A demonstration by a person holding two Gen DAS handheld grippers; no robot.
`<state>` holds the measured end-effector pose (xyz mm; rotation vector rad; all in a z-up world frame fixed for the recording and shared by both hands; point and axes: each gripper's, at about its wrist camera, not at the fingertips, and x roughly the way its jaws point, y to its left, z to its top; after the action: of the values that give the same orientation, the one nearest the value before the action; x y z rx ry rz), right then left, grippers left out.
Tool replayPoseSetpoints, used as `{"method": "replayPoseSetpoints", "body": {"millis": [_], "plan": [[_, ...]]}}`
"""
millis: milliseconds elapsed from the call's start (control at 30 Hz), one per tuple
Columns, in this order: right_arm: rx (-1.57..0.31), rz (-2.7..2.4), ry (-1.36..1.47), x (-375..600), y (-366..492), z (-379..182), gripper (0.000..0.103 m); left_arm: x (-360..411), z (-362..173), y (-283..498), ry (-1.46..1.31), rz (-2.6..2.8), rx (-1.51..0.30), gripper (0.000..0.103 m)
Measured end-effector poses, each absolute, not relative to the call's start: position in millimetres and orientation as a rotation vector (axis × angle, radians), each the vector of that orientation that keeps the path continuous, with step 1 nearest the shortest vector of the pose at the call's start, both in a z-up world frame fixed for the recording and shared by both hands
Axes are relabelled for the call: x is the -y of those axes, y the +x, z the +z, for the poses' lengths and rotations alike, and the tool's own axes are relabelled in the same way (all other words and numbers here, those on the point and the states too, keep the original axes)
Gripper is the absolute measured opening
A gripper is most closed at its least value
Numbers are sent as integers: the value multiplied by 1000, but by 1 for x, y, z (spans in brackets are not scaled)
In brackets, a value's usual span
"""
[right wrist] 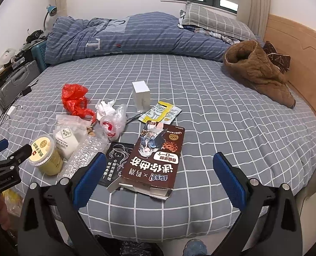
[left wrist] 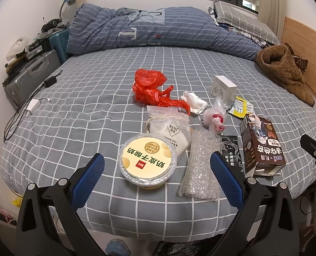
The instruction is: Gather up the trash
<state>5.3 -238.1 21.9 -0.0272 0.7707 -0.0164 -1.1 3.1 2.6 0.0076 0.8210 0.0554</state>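
Left wrist view: my left gripper [left wrist: 156, 164] hangs over the near edge of the bed [left wrist: 94, 89], fingers spread wide and grasping nothing. The yogurt cup [left wrist: 148, 160] stands upright between them, touching neither pad. Just right of it lies the bubble wrap [left wrist: 202, 162], with the right-hand pad over its edge. Behind the cup, a cotton pad bag [left wrist: 172, 132]. Farther back, a red plastic bag [left wrist: 153, 88], a crumpled tissue [left wrist: 193, 102], a knotted clear bag [left wrist: 215, 117] and a small white box [left wrist: 224, 88].

Right wrist view: my right gripper [right wrist: 159, 170] is likewise released, empty. The brown cookie box [right wrist: 155, 160] lies flat between its fingers, opened end toward me. A black wipe packet [right wrist: 114, 164] is tucked against the box's left side. A yellow wrapper [right wrist: 161, 112] lies just beyond the box. A brown jacket [right wrist: 258, 72] sits well apart, by the headboard.
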Motion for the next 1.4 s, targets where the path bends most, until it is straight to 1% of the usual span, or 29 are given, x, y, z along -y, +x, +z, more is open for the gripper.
{"method": "replayPoseSetpoints", "body": {"millis": [833, 1000, 1400], "plan": [[-788, -20, -20, 237, 10, 19, 96, -5, 1, 0, 10, 62, -831, 97], [-838, -27, -24, 231, 26, 4, 96, -12, -8, 5, 4, 63, -849, 97], [-960, -91, 7, 230, 77, -48, 96, -37, -53, 25, -19, 67, -919, 98]]}}
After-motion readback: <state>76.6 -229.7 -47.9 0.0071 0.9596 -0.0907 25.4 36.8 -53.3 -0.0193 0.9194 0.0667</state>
